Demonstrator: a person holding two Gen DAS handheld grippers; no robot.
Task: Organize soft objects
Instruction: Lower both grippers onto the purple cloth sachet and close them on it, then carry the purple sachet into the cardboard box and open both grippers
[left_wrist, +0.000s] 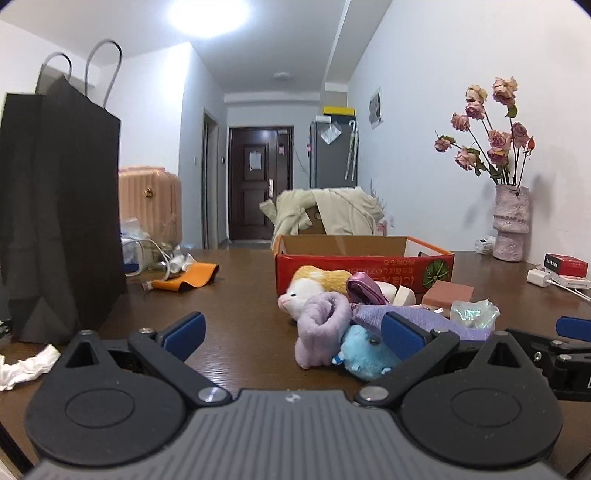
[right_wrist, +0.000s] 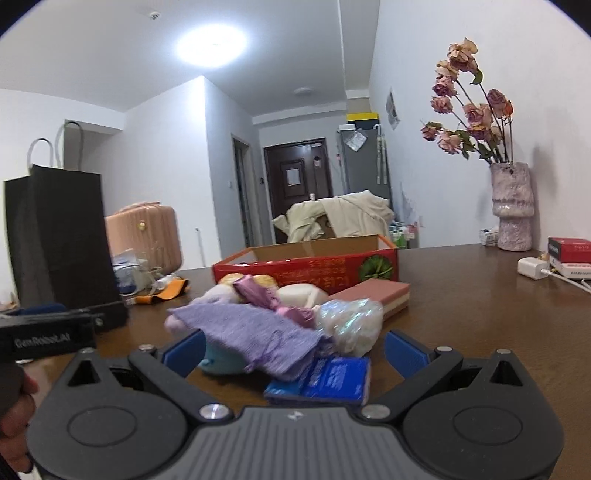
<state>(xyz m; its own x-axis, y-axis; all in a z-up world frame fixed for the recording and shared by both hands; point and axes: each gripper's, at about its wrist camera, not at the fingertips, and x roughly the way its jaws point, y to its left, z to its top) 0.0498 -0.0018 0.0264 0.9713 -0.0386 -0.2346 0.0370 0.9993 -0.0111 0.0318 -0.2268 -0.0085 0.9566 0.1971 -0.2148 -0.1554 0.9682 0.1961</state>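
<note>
A heap of soft things lies on the brown table before a red cardboard box. In it are a white-and-orange plush, a lilac sock and a blue plush. A purple knit cloth, a purple satin pouch and an iridescent bag complete it. My left gripper stands open, with the sock and blue plush between its fingers. Open too, my right gripper sits above a blue packet at the heap's near edge.
A tall black paper bag stands at the left. Orange cloth and cables lie beside it. A pink sponge block, a vase of dried roses, a charger and red boxes are on the right.
</note>
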